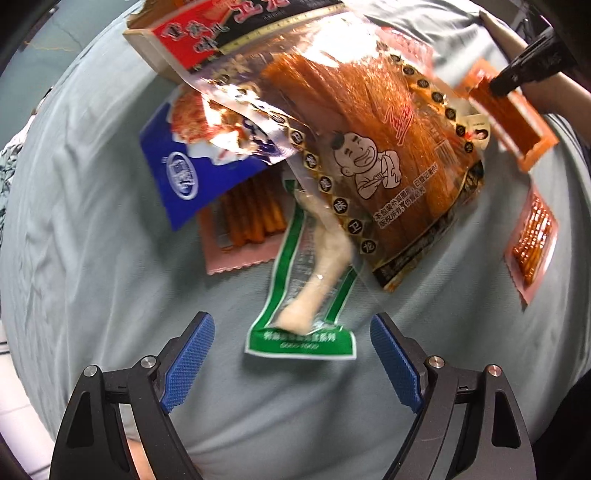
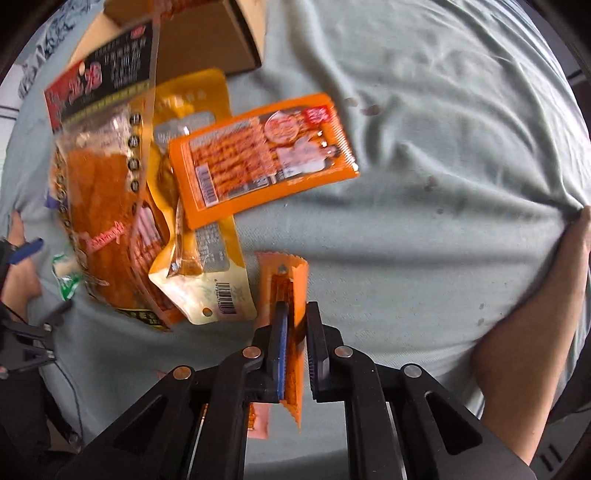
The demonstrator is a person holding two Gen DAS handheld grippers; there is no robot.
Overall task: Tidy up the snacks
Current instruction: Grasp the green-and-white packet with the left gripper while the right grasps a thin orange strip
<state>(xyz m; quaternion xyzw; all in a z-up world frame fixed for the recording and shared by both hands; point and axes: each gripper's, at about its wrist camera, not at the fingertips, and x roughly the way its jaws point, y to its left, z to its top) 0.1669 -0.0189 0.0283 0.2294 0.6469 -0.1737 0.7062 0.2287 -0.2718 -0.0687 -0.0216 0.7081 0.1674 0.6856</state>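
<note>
My left gripper (image 1: 293,350) is open, pointing down just above a green-edged packet (image 1: 310,291) with a pale chicken foot inside; its lower end lies between the blue pads (image 1: 192,354) without touching them. A large clear bag of orange spicy strips (image 1: 369,147) overlaps the packet's top. My right gripper (image 2: 297,309) is shut on a small orange strip packet (image 2: 291,284), held edge-on above the cloth. In the left wrist view that right gripper (image 1: 511,79) and its orange packet (image 1: 513,122) show at the upper right.
A pale green cloth (image 2: 424,147) covers the surface. On it lie a flat orange packet (image 2: 262,155), a yellow packet (image 2: 199,229), a blue bag (image 1: 173,173), two pink packets (image 1: 243,236) (image 1: 532,240) and a cardboard box (image 2: 207,33). A person's forearm (image 2: 535,314) is at right.
</note>
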